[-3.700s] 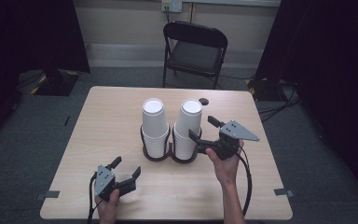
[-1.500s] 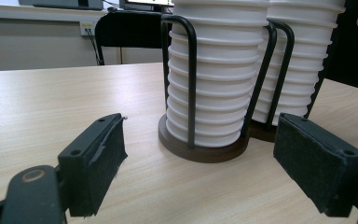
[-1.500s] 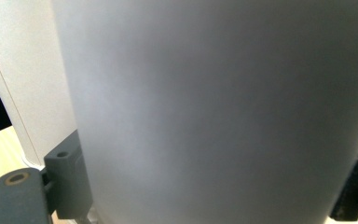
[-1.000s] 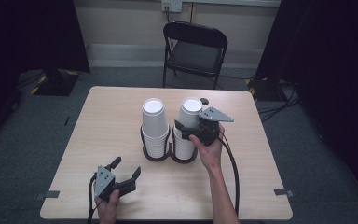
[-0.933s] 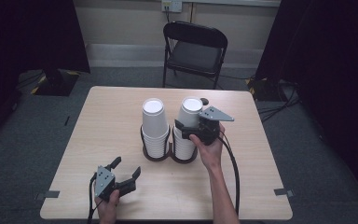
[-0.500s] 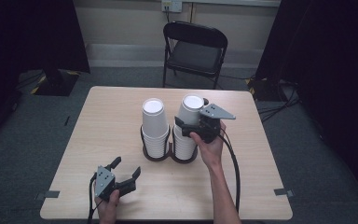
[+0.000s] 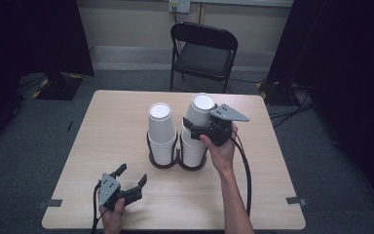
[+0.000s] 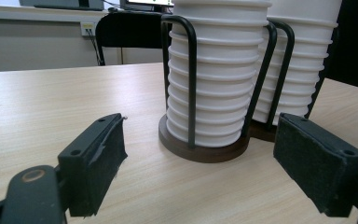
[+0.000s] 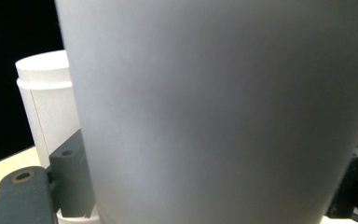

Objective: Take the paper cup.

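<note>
Two stacks of white paper cups stand in a black wire holder (image 7: 177,163) at the table's middle: a left stack (image 7: 161,131) and a right stack (image 7: 193,148). My right gripper (image 7: 197,127) is shut on the top cup (image 7: 200,108) of the right stack, which sits raised and slightly tilted above the rest. In the right gripper view that cup (image 9: 223,107) is very close, with the left stack (image 9: 44,98) behind it. My left gripper (image 7: 133,173) rests open near the front left edge. It points at the holder's base (image 8: 200,150), with nothing between its pads (image 8: 105,154).
The light wooden table (image 7: 117,122) has bare room left of the holder and along the front. A black folding chair (image 7: 202,51) stands behind the far edge. The right gripper's cable (image 7: 246,170) runs along the person's forearm.
My right gripper moved in from the right of the stack and shut on its top cup. That cup has since risen a little. The left gripper has not moved.
</note>
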Demonstrator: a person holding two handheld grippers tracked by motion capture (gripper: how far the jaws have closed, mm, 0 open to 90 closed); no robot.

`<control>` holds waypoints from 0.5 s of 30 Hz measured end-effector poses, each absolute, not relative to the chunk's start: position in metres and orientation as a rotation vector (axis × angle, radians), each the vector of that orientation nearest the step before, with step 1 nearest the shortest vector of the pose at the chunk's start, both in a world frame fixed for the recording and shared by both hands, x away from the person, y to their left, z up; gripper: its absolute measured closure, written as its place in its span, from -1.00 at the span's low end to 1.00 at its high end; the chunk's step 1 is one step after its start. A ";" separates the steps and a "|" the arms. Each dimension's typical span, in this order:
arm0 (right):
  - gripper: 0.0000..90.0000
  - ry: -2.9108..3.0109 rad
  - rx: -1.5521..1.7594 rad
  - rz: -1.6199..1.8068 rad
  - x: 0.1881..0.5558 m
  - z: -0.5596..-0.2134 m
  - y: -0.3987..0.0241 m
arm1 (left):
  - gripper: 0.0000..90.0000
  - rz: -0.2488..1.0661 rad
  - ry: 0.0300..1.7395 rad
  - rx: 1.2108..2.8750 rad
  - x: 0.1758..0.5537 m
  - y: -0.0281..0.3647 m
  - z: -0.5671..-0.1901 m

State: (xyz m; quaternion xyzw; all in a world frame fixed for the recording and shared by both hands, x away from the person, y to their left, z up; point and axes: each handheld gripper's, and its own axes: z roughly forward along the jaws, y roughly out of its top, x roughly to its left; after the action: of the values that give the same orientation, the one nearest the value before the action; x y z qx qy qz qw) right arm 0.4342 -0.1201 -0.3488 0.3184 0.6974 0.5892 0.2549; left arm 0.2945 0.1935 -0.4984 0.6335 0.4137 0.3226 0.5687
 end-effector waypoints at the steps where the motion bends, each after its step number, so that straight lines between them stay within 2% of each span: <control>1: -0.70 1.894 0.865 1.600 0.434 -0.349 -0.120 | -0.64 0.758 0.972 1.488 0.294 0.194 -0.498; 15: -0.69 1.868 0.883 1.656 0.434 -0.337 -0.126 | -0.64 0.743 0.957 1.501 0.295 0.194 -0.498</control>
State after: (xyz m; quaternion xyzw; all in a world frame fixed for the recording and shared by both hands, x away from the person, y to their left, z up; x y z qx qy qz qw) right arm 0.4336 -0.1265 -0.3372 0.3232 0.6842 0.6065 0.2442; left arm 0.2951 0.1937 -0.4983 0.6394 0.4075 0.3164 0.5701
